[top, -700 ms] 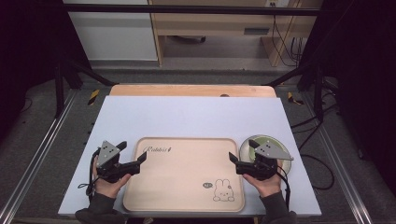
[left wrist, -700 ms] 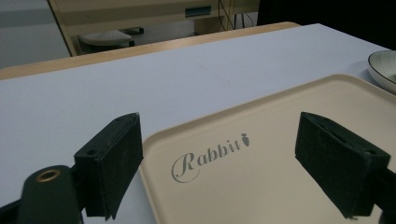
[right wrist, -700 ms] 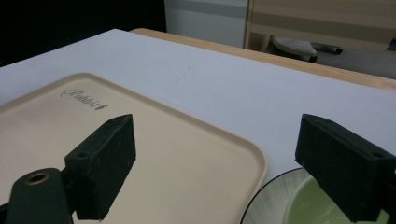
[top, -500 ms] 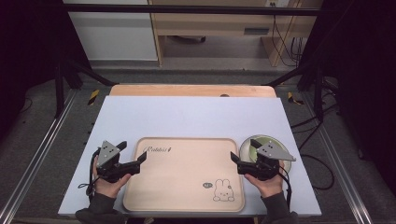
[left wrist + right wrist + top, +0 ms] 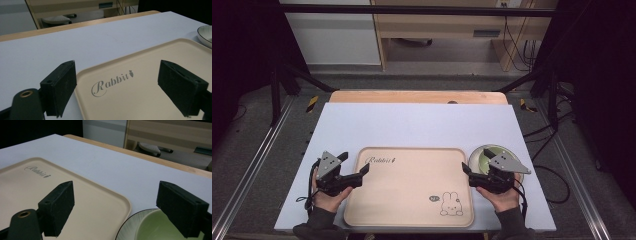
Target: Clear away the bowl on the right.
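Note:
A beige tray (image 5: 409, 200) with a rabbit drawing and the word "Rabbit" lies at the table's near middle. My left gripper (image 5: 355, 164) is open at the tray's left edge. In the left gripper view its jaws (image 5: 117, 72) straddle the tray's (image 5: 150, 75) far left corner without touching it. My right gripper (image 5: 468, 175) is open at the tray's right edge, partly covering a green bowl (image 5: 482, 152) with a dark rim. In the right gripper view, the tray's corner (image 5: 75, 195) and the bowl's rim (image 5: 147, 225) lie between my open right gripper (image 5: 116, 192).
A pale lilac mat (image 5: 412, 125) covers the wooden table (image 5: 412, 96), whose far edge shows beyond it. Behind the table are a wooden cabinet (image 5: 447, 22), black frame legs and cables on the floor. The bowl (image 5: 206, 35) peeks in at the right of the left gripper view.
My right gripper has edged slightly to the right over the bowl. The left gripper and the tray have stayed put.

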The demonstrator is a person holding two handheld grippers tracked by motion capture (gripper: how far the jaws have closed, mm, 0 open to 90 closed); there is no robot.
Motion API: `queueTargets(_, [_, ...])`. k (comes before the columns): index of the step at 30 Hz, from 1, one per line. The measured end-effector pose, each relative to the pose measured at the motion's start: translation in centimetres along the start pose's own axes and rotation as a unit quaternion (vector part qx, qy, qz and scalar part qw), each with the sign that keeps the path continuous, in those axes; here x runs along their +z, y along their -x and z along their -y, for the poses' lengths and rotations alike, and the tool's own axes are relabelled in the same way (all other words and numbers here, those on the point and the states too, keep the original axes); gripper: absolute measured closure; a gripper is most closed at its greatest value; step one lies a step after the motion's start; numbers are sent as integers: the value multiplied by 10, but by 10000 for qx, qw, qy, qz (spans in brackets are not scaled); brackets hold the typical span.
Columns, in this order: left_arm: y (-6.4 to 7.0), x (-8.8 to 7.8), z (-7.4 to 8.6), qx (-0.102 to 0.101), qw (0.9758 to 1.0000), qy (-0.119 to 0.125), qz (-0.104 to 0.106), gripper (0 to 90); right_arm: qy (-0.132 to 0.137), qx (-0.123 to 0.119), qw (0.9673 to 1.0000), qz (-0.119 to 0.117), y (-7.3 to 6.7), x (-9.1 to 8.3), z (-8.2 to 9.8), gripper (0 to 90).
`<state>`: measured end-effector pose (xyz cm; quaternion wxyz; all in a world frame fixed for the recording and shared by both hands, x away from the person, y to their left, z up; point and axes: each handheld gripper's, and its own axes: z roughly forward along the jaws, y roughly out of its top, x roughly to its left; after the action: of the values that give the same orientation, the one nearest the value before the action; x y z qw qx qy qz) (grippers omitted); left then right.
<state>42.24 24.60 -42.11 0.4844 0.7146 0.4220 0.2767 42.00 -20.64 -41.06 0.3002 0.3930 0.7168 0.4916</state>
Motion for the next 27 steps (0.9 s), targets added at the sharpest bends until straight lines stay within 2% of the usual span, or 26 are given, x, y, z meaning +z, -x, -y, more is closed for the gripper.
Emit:
queueTargets(10, [0, 1, 0, 5, 10000, -20, 4, 152, 11, 176, 9998, 105, 12, -9, -1, 156])
queueTargets(15, [0, 1, 0, 1, 10000, -20, 1, 152, -88, 258, 9995, 138, 18, -12, 0, 155])
queueTargets(26, [-1, 1, 1, 5, 10000, -32, -3, 152, -185, 447, 9979, 424, 32, -19, 1, 163])
queueTargets(27, [-1, 1, 1, 5, 10000, -36, -3, 152, -251, 451, 9974, 510, 35, -21, 1, 170])
